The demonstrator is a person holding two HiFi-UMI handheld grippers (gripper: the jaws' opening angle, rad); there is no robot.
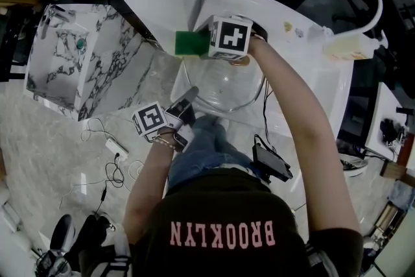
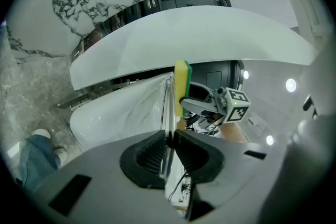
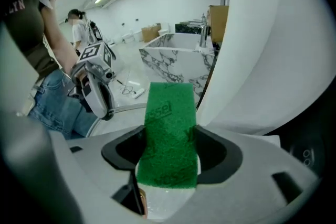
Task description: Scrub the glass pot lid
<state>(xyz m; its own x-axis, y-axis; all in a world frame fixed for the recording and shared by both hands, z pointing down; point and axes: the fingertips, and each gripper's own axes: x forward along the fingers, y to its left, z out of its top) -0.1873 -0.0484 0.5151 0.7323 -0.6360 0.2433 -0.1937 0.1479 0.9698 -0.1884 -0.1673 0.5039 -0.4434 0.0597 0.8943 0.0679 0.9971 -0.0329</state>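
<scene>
Below us is a white glossy basin top (image 1: 311, 74), with a marble-patterned block (image 1: 65, 55) to the left. Our left gripper (image 1: 188, 97) has its jaws closed tight on the near rim of the round clear glass pot lid (image 1: 227, 84). It holds the lid above the basin, we think so that it does not turn under rubbing. Our right gripper (image 1: 207, 43) clamps the green-and-yellow scrubbing sponge (image 1: 191, 43) at the lid's far rim. We cannot tell if the sponge touches the lid.
</scene>
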